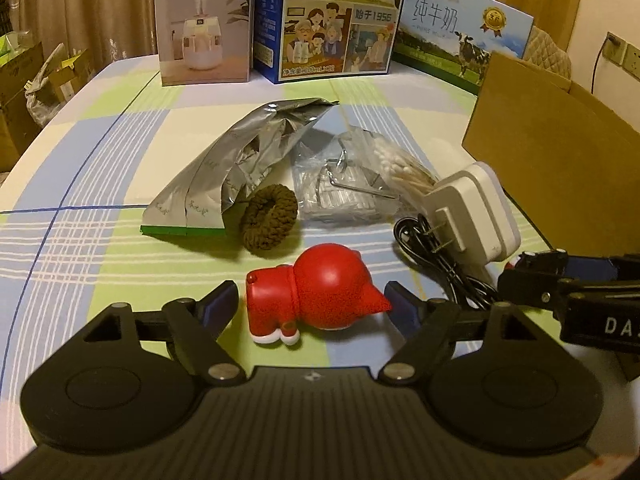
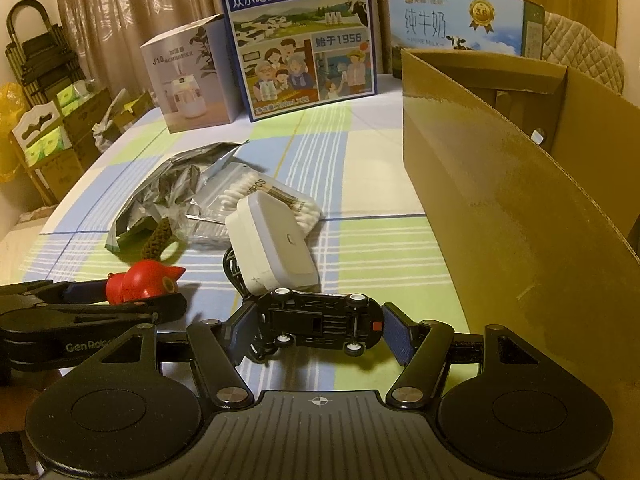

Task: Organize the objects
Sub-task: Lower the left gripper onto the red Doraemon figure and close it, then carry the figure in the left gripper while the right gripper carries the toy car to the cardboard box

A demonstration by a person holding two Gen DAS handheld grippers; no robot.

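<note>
Left gripper (image 1: 312,306) wide around red figurine (image 1: 316,300), right gripper (image 2: 318,330) clamping toy car (image 2: 320,318)

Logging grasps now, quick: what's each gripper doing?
Left gripper: open around the red figurine.
Right gripper: jaws around the toy car; grip unclear.

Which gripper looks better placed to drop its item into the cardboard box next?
Probably the right gripper: its fingers bracket the black toy car, and the cardboard box stands just to its right. The left gripper brackets the red figurine, farther from the box.
</note>
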